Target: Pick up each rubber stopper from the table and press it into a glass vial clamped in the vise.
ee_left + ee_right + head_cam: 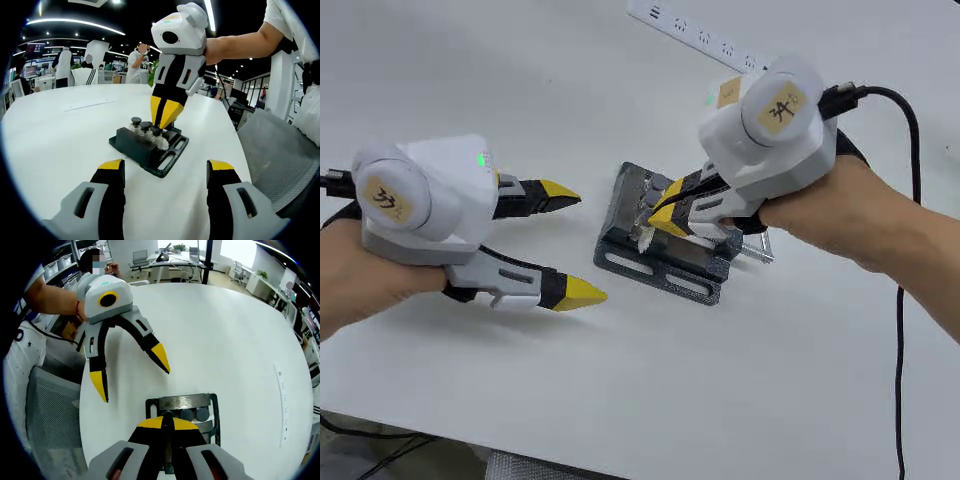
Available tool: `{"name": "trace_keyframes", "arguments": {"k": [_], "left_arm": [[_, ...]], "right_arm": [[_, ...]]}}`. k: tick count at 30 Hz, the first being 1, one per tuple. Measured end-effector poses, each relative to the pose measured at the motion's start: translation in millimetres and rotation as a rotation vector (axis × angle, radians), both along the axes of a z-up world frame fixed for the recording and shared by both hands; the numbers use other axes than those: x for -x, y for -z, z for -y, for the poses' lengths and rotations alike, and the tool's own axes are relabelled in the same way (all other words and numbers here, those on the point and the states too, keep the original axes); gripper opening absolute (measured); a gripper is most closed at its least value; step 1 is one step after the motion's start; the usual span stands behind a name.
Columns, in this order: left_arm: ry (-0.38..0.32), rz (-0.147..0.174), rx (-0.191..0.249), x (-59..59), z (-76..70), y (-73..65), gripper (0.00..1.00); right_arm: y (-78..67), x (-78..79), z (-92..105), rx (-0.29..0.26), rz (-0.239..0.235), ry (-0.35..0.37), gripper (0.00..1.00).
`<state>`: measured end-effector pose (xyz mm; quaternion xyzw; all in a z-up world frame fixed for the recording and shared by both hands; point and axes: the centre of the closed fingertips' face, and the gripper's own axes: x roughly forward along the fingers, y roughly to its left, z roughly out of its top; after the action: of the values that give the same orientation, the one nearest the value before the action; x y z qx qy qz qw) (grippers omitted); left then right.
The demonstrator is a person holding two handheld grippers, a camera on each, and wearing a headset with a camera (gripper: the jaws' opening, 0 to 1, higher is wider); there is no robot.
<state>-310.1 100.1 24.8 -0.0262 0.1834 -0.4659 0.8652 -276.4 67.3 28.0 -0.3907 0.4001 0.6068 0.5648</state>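
Yellow-tipped and drawn together, the right claw (665,215) points steeply down onto the black vise (665,268) in the middle of the white surface (620,400). Its tips meet just over the end of a short row of vials (145,129) clamped upright in the vise. Dark stoppers (187,415) already cap the vials beside the tips. Whether another stopper is pinched between the closed tips cannot be told, as the tips themselves hide that spot.

The left claw (570,240) hangs low to the left of the vise, well apart from it. Its jaws are spread wide, hold nothing and point toward the row.

The vials stand with their long axis straight up, their mouths directly beneath the right claw and in line with it. Any seating push would therefore seem to run straight down along that axis. The right hand is plainly the nearer one for that work. A sideways lean looks like the main risk to the glass.
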Motion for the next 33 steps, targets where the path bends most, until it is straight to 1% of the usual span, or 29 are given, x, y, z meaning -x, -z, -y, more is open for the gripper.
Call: {"name": "trace_keyframes", "arguments": {"k": [8, 15, 33], "left_arm": [[0.000, -0.001, 0.001, 0.8, -0.3, 1.0, 0.65], [-0.001, 0.002, 0.004, 0.7, -1.1, 0.7, 0.65], [0.000, 0.005, 0.006, 0.5, -0.4, -0.4, 0.64]], "right_arm": [[0.5, 0.5, -0.3, 0.017, 0.001, -0.009, 0.00], [0.9, 0.0, 0.0, 0.026, -0.021, 0.006, 0.00], [1.7, 0.0, -2.2, 0.067, -0.030, -0.024, 0.00]]}}
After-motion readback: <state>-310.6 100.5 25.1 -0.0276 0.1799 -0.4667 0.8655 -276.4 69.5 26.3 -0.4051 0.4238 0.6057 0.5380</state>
